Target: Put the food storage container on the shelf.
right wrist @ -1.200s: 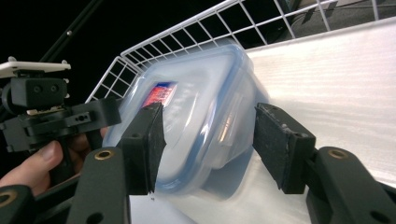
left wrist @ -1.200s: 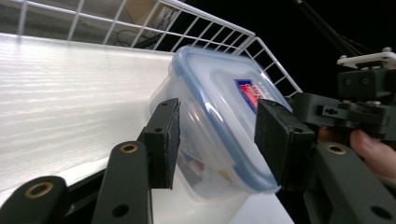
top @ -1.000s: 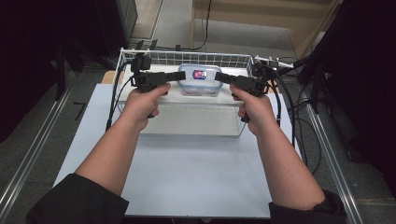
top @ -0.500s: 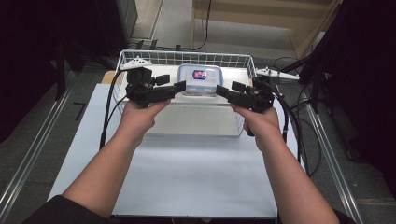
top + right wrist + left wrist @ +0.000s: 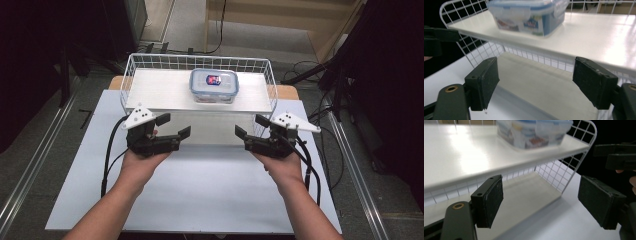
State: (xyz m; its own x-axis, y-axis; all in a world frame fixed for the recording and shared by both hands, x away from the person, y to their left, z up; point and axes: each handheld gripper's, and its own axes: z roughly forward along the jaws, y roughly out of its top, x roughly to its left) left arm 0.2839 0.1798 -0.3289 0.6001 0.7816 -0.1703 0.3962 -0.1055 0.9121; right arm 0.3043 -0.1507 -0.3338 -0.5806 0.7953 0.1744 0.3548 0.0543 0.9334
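You're holding both grippers over the white table (image 5: 200, 200), w/ nothing in either one. Left gripper (image 5: 172, 127) is sitting w/ jaws spread wide, pads bare; right gripper (image 5: 248, 127) is doing the same, wide open and empty.

The thing likely in play, the plastic container (image 5: 214, 85) w/ its clip-on lid, is resting on the upper shelf (image 5: 160, 90) of the wire rack (image 5: 197, 62). It's lying forward of both grippers and higher than them. In both gripper views it's sitting above the jaw line, so any reach is going up and forward, over the shelf's front edge. Its long axis is running left-right across the table, roughly parallel to that edge. It's sitting near the middle of the shelf, a bit toward your right, so the right hand (image 5: 282, 167) looks slightly nearer. Close call, though.

Count: 1 container, 1 rack w/ 2 levels (lower one looking bare), 2 grippers, 2 hands incl. the left hand (image 5: 140, 165).
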